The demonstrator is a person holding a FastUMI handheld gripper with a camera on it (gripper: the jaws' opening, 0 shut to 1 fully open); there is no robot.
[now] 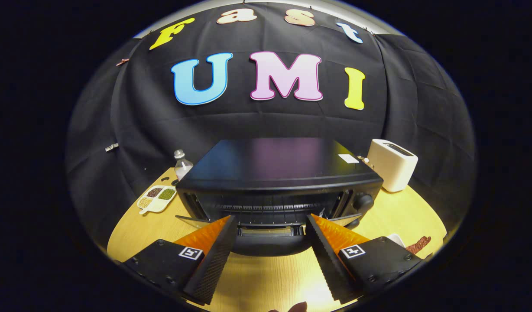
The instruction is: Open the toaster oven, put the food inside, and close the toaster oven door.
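Wooden table [266,277]: toaster oven [277,182] door seemingly down; white toaster [392,164] beside; gripper [271,221] jaws released.

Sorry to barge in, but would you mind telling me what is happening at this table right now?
A person is holding a two-finger gripper in front of a black toaster oven on the round wooden table. The gripper is open and holds nothing. The oven door is folded down, just ahead of the fingers, and the rack inside looks bare. A strip of dark reddish food lies beside the right finger. A white pop-up toaster, a divided dish of grains and a plastic bottle flank the oven.
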